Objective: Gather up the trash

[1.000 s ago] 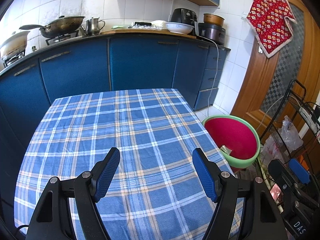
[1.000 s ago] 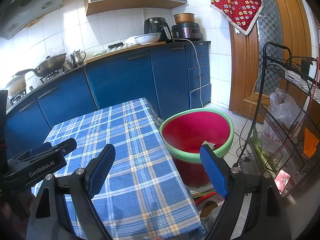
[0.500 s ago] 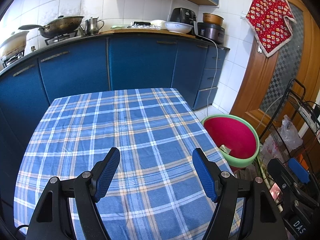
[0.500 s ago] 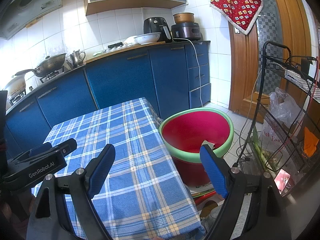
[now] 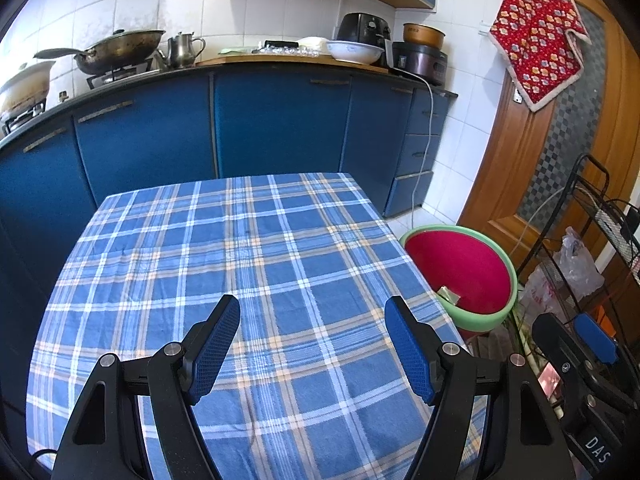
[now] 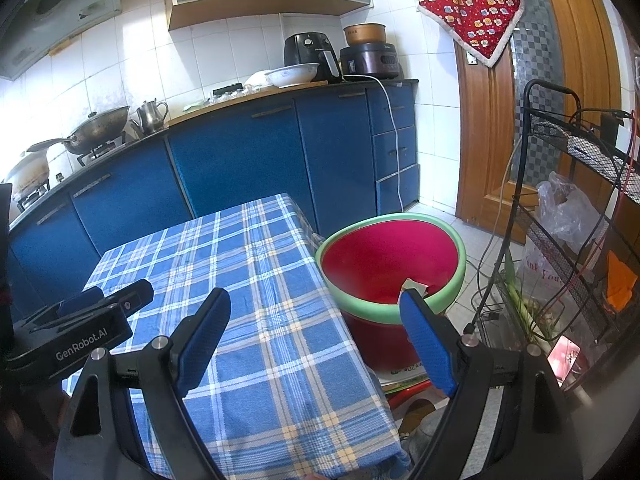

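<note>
We note both the left gripper point(image 5: 312, 344) and right gripper point(image 6: 316, 336) agape and empty, trash scrap point(image 6: 414, 286) already in the bin point(image 6: 460, 256) at 3 o'clock; risk: overlooked scraps.

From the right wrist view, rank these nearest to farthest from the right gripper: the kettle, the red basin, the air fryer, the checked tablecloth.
1. Checked tablecloth: directly under the open right gripper, left finger above it.
2. Red basin: just ahead, right of the table, on the floor.
3. Air fryer and kettle: both on the far counter, fryer to the right, kettle to the left; too close to call.
</note>
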{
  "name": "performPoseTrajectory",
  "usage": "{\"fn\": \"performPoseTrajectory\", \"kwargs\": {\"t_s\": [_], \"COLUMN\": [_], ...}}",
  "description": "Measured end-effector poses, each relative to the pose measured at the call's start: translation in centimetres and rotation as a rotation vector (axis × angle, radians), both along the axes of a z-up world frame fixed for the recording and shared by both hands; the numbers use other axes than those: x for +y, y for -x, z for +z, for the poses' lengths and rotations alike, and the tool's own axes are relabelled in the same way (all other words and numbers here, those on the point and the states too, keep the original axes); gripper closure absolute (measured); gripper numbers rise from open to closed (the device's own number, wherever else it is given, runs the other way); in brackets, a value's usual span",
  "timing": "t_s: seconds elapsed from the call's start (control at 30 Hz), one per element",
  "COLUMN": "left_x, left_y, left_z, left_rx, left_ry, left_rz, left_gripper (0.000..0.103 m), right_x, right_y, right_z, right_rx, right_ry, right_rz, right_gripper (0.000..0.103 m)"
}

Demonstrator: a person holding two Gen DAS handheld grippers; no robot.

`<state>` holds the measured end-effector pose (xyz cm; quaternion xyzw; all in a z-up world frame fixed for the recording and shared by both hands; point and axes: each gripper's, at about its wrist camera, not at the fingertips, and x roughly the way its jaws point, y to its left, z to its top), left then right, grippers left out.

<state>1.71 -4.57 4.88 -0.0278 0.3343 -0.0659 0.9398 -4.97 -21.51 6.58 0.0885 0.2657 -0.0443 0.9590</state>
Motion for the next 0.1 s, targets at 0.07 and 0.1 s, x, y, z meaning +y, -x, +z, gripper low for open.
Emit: {"fn": "performPoseTrajectory", "kwargs": {"t_s": [0.07,0.1], "left_x": [0.15,0.23], "left_y": [-0.07,-0.15], "left_z": [-0.11,-0.18], "left_rx": [0.004,0.006], "left_ry": [0.003,0.003], "left_rz": [-0.001,-0.001], "left_gripper": [0.027,0.027], "right_x": [0.03,0.02], "right_y": [-0.05,-0.04], "right_z": [-0.12,-0.19], "right_rx": [0.002,0.004], "right_ry": [-0.001,-0.001], "right_rz": [-0.001,-0.001], "right_gripper": [0.017,0.017]}}
